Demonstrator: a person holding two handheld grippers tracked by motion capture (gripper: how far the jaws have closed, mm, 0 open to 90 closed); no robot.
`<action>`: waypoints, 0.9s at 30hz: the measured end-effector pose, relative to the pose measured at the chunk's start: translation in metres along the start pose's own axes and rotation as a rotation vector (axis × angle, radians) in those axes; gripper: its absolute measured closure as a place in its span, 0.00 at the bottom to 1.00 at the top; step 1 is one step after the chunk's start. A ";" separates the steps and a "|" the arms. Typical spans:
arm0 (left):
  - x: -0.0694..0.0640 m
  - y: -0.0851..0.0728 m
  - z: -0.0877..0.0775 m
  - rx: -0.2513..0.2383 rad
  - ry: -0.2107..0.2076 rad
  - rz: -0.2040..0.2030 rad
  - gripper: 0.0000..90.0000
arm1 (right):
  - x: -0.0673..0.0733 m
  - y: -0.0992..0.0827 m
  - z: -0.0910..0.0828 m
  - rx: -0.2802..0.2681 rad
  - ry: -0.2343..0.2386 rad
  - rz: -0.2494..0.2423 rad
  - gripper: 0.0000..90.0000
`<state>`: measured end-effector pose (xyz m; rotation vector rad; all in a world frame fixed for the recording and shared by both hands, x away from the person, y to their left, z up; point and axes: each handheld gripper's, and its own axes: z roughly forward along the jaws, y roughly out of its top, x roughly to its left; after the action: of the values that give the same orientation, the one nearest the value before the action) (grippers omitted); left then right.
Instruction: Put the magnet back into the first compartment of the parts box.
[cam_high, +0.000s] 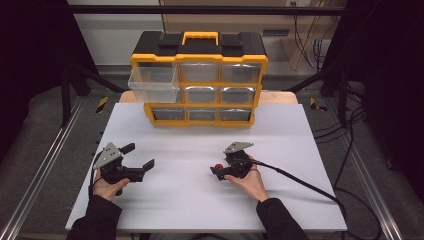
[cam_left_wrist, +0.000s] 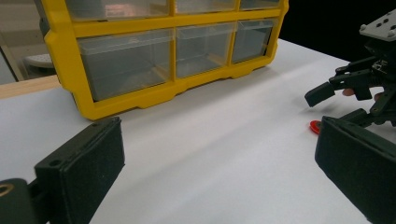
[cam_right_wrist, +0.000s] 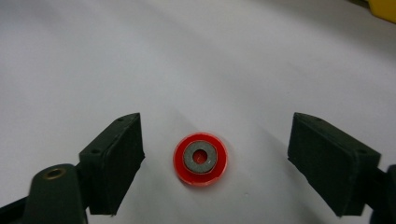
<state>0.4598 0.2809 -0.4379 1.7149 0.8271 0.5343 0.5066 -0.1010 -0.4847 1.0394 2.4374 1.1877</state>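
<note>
White tabletop (cam_high: 200, 200), a yellow-and-black plastic drawer organiser (cam_high: 199, 79) at its far edge, two hand-held grippers low in the frame.

At centre right of the high view the right gripper (cam_high: 218, 171) points left at a small flat red disc with a grey metal washer on top (cam_high: 218, 166); in the right gripper view that disc (cam_right_wrist: 201, 159) lies flat on the tabletop in the lower middle of the frame, between the spread jaws and apparently touched by neither pad, though the blur leaves that unsure. At lower left of the high view the left gripper (cam_high: 138, 156) has its jaws wide apart with nothing between them. One clear drawer (cam_high: 153, 84) juts out at the organiser's upper left.
</note>
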 end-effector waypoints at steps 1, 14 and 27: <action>0.000 0.000 0.000 0.000 0.000 0.000 0.01 | 0.000 0.000 0.000 0.005 0.001 -0.007 0.23; 0.000 0.000 0.000 0.001 0.002 0.000 0.01 | 0.001 -0.003 0.002 0.031 0.023 -0.027 0.47; 0.000 0.000 0.000 0.004 0.004 0.002 0.01 | 0.001 -0.003 0.001 0.045 0.038 -0.032 0.61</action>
<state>0.4600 0.2811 -0.4381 1.7190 0.8305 0.5377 0.5049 -0.1007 -0.4874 0.9945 2.5113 1.1577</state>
